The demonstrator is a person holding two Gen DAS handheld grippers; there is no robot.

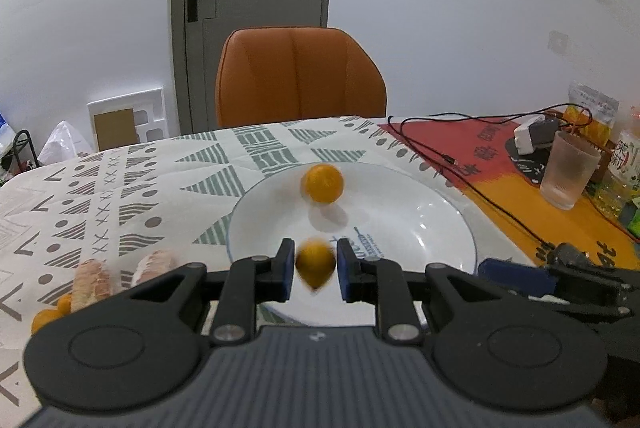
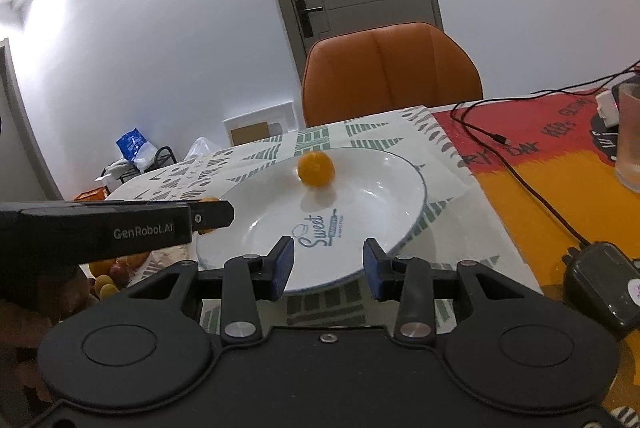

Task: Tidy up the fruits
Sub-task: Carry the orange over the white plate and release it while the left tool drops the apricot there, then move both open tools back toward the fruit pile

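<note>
While the right tongs (image 2: 328, 268) gape empty over the plate (image 2: 392, 196), the left tongs (image 1: 314, 268) pinch a small orange (image 1: 315, 264).

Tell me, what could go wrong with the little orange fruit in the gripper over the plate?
1. The small orange fruit looks loosely held between the left hand-held gripper pads; it may drop early and bounce.
2. The fruit already on the plate is round and blurred, perhaps rolling; it could roll toward the shallow rim of the white plate and off.
3. The right hand-held gripper, open and empty, hovers near the plate's edge and might nudge it.
</note>
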